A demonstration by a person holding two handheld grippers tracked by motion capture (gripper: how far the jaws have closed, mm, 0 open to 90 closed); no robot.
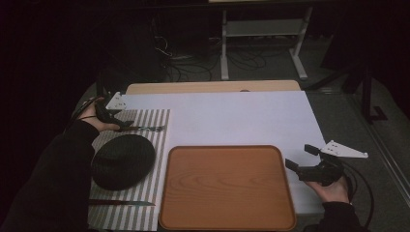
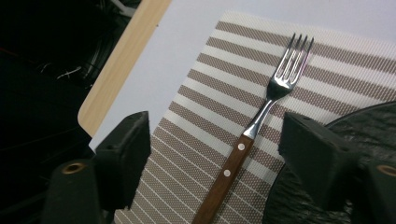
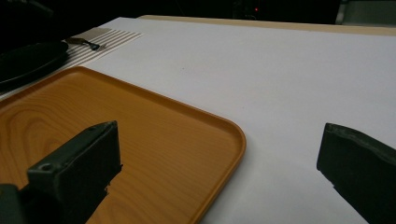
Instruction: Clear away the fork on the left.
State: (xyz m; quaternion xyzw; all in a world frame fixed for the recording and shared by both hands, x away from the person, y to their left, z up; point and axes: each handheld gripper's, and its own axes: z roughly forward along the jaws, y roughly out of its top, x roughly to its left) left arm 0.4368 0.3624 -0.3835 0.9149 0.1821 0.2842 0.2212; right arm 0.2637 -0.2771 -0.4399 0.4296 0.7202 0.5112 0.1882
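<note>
A fork (image 2: pixel 276 86) with a brown wooden handle lies on the striped placemat (image 2: pixel 201 93), tines pointing away from me. My left gripper (image 2: pixel 217 135) hangs just above it with one jaw on each side of the handle, open and not touching it. In the high view the left gripper (image 1: pixel 123 124) is at the mat's far edge, over the fork (image 1: pixel 147 128). My right gripper (image 1: pixel 300 157) stands open and empty over the white table cover, just right of the wooden tray (image 1: pixel 227 154). Its jaws straddle the tray's corner (image 3: pixel 233 135).
A black plate (image 1: pixel 123 161) sits in the middle of the placemat (image 1: pixel 162 121), close to the left gripper's right jaw. A knife (image 1: pixel 121 203) lies at the mat's near edge. The tray holds nothing. White table cover (image 1: pixel 241 116) stretches beyond it.
</note>
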